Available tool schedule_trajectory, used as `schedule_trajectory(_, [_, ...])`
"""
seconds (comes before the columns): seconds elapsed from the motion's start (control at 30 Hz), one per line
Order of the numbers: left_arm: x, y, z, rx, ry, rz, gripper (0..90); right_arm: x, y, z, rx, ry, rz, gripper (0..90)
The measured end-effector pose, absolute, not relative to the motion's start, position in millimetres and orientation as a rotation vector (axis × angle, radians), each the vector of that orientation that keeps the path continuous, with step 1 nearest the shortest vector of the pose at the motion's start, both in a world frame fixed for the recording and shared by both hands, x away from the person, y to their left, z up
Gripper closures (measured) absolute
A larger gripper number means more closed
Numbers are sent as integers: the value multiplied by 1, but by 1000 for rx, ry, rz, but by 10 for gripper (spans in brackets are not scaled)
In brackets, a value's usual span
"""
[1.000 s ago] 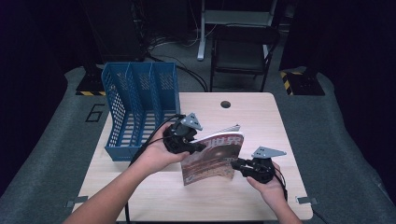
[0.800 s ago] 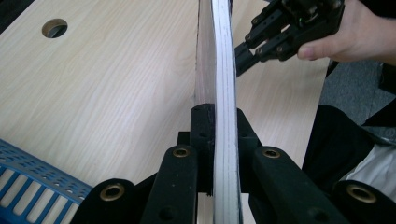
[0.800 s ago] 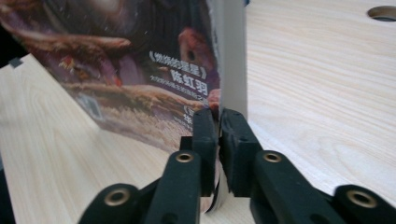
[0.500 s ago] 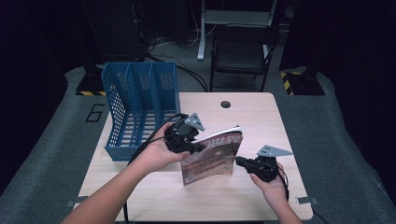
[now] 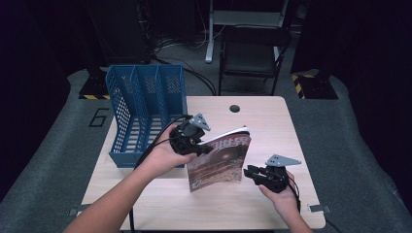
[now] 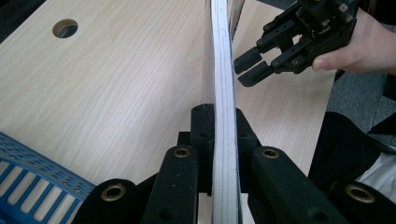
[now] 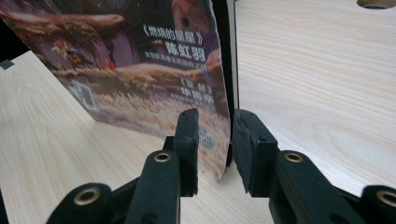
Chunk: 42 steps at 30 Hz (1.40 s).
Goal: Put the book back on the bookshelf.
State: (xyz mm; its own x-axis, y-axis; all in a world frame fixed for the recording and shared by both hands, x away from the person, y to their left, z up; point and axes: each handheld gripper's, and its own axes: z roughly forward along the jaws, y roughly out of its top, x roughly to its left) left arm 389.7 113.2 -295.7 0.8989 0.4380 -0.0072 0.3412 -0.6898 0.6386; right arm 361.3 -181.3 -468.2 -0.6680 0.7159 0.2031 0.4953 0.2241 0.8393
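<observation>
Thin and floppy, the magazine (image 5: 217, 159) stands on the desk (image 5: 272, 121), left gripper (image 5: 193, 141) clamping its spine edge, right gripper (image 5: 256, 174), just opening, straddles its lower corner unpinched.

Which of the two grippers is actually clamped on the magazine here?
The left gripper: its jaws pinch the magazine's edge. The right gripper has just opened, its pads apart beside the cover's corner.
</observation>
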Motion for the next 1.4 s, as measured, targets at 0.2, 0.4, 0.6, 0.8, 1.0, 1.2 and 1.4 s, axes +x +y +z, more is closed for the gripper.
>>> schedule_trajectory(0.2, [387,111,-288,2406,559,221,843,360,-182,-470,1155,2270,1412,700])
schedule_trajectory(0.4, [388,115,-285,2377,569,238,843,360,-181,-471,1156,2282,1404,693])
schedule_trajectory(0.6, [391,117,-287,2359,601,211,843,360,-181,-473,1158,2278,1399,681])
schedule_trajectory(0.8, [393,117,-285,2320,615,189,843,360,-183,-473,1157,2282,1392,680])
schedule_trajectory(1.0, [394,115,-281,2302,626,195,844,359,-183,-474,1170,2279,1392,672])
schedule_trajectory(1.2, [395,116,-277,2280,637,205,844,359,-183,-475,1184,2279,1377,594])
schedule_trajectory(1.4, [397,120,-266,2262,647,219,844,359,-182,-477,1195,2281,1365,579])
